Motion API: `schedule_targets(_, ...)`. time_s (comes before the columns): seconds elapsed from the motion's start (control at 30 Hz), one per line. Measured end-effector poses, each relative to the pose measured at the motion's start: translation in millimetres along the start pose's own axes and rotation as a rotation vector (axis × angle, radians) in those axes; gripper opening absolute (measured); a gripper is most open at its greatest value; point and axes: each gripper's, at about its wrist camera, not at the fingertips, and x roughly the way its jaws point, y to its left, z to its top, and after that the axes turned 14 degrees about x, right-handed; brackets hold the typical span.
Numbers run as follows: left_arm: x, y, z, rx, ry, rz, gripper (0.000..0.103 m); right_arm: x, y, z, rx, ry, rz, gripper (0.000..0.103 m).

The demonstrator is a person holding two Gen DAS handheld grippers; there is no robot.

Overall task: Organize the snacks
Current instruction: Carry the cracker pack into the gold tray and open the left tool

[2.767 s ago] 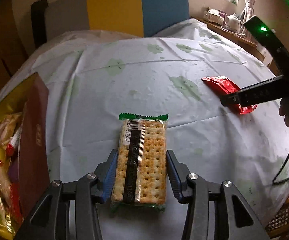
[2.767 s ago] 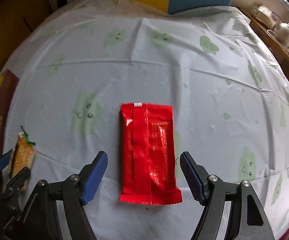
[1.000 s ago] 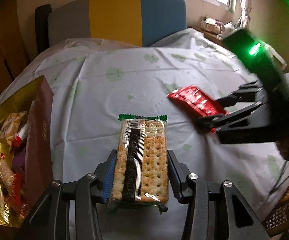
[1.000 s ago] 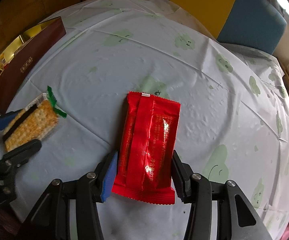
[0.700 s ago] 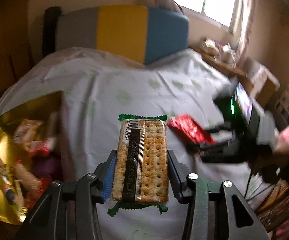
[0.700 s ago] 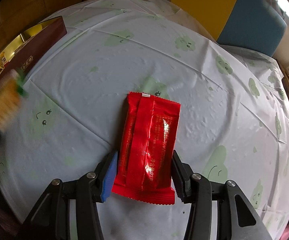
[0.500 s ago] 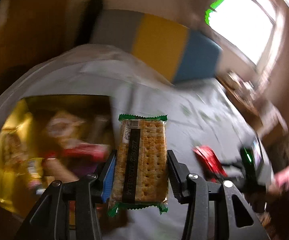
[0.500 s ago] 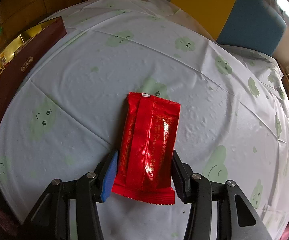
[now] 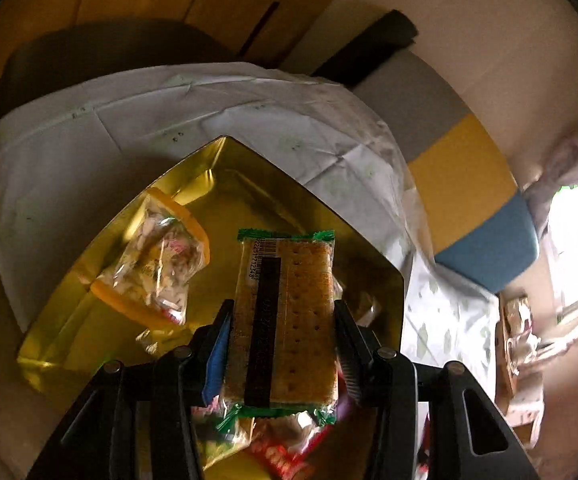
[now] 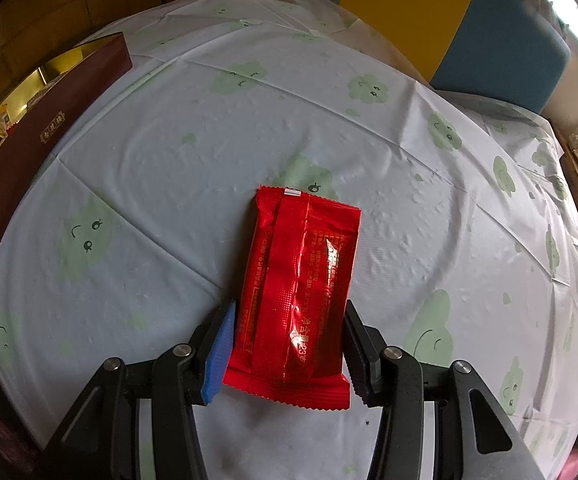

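Evidently light but brittle, the cracker pack (image 9: 285,320) hangs over the gold-lined box (image 9: 249,184) clamped by its long edges in the left gripper (image 9: 283,344) (squeeze gently), while the right gripper (image 10: 287,344) pinches the red packet (image 10: 301,292) above the tablecloth (image 10: 169,160).

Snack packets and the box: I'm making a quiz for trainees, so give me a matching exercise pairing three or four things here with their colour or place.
Things:
1. clear-wrapped cracker packet with green ends
2. shiny red foil snack packet
3. gold-lined box with maroon sides
4. clear bag with orange edges

Matches:
A. lying inside the box
B. held in the right gripper
C. at the table's left edge
D. held in the left gripper

Pairs: 1-D, 2-B, 3-C, 4-A
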Motion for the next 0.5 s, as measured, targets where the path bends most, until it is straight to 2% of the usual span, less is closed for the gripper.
schedule_targets(0.1,18.4,7.9,5.7,-0.074,0.013,-0.009,0.048,-0.4,-0.4,-0.1,-0.001,0.000,0.000,0.050)
schedule_targets(0.23,40.5,12.4,10.0,-0.108,0.056,0.014,0.048,-0.5,-0.2,-0.2,-0.004,0.000,-0.002,0.050)
schedule_targets(0.37,46.0,12.6,3.4,-0.072,0.077,0.060,0.048,-0.9,0.5,-0.1,-0.008,-0.001,-0.005,0.050)
schedule_targets(0.47,39.5,6.4,-3.2,0.002,0.062,0.096,0.047,-0.8,1.0,-0.1,-0.011,-0.001,-0.007,0.050)
schedule_targets(0.5,38.3,3.8,-4.6,0.027,0.060,0.113,0.044,-0.8,1.2,-0.1,-0.012,-0.002,-0.009,0.050)
